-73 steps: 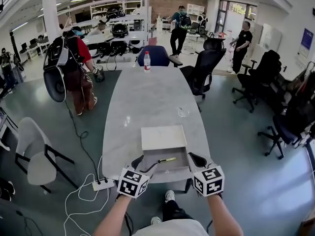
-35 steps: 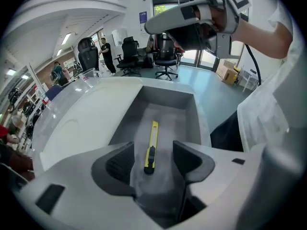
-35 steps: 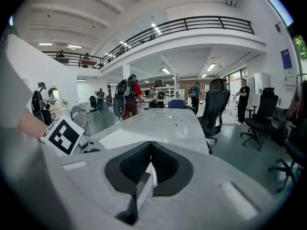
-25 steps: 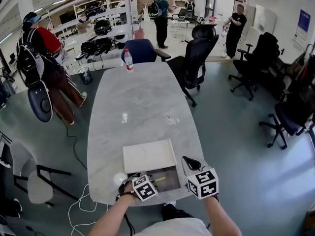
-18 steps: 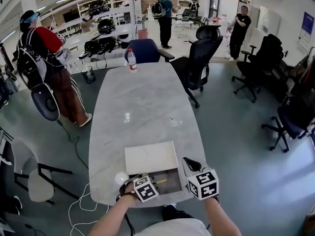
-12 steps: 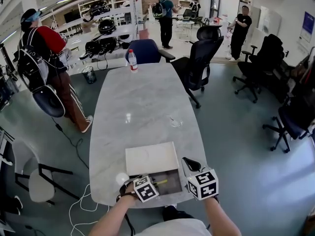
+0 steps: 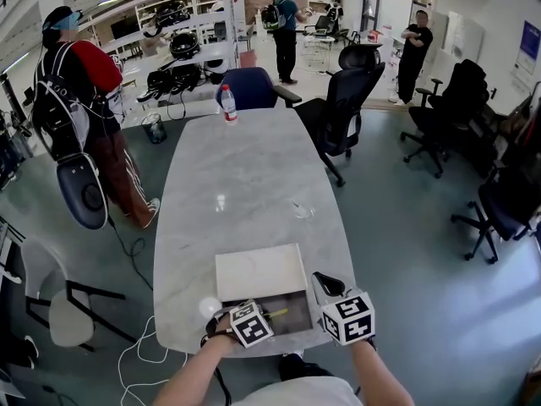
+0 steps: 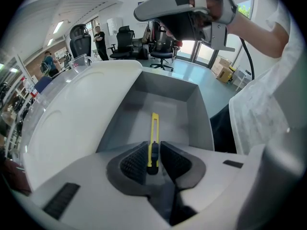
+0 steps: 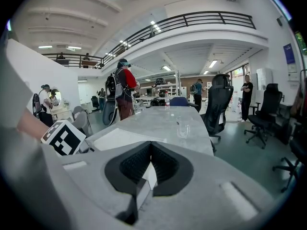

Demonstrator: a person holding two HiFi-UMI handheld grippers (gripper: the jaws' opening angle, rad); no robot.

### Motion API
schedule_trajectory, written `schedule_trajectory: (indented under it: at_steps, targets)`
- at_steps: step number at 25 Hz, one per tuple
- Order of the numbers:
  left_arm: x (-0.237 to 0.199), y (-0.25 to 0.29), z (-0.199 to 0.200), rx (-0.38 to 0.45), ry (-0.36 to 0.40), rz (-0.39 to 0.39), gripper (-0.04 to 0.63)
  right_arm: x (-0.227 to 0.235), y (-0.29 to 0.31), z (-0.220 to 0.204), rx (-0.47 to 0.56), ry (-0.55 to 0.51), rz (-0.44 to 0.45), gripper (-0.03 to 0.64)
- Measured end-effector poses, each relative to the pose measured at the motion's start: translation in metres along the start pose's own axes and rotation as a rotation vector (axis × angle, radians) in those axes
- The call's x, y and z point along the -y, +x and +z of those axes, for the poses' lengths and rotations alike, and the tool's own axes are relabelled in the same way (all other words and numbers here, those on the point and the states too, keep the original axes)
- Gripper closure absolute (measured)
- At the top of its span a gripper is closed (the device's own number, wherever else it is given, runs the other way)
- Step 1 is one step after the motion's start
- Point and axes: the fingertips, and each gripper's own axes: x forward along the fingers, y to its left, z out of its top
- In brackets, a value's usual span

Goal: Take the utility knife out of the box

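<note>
The left gripper (image 8: pixel 153 152) was clenched on the dark rear end of the utility knife (image 8: pixel 154 126). The knife's thin yellow body ran straight ahead of the jaws, low over the grey floor of the open box (image 8: pixel 204 114). Box walls rose to either side of the claw and ahead of it, so the knife was inside the box. Whether its tip rested on the floor or hung just above it could not be told.

The right gripper (image 9: pixel 149 156) had its jaws together on a pale edge that looked like the rim of the box, which would steady it. Just beyond and to the left of that claw, the white lid (image 9: pixel 125 138) lay open and flat on the table (image 9: pixel 165 116).

Judged from this, the grasp was made and the lifting-out was the step in hand. The next move called for the left claw to rise until the whole blade body cleared the wall in front of it, then to carry the knife away over the rim. Because the hold was only on the very end, the long yellow body might pivot or catch the wall, so a slow, level lift with a firm pinch seemed wise, with the right claw holding the box down.
</note>
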Motion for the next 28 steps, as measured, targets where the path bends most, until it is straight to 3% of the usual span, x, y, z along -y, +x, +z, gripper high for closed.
schedule_trajectory:
  at_steps: [10,28]
  targets:
    - [0.003,-0.004,-0.002,0.014,-0.011,0.010,0.534,-0.005,-0.004,0.006,0.010,-0.001,-0.002,0.612]
    - [0.007,-0.048,0.001,0.096,-0.015,0.151,0.534,-0.021,-0.029,0.006,0.044,-0.004,-0.004,0.612]
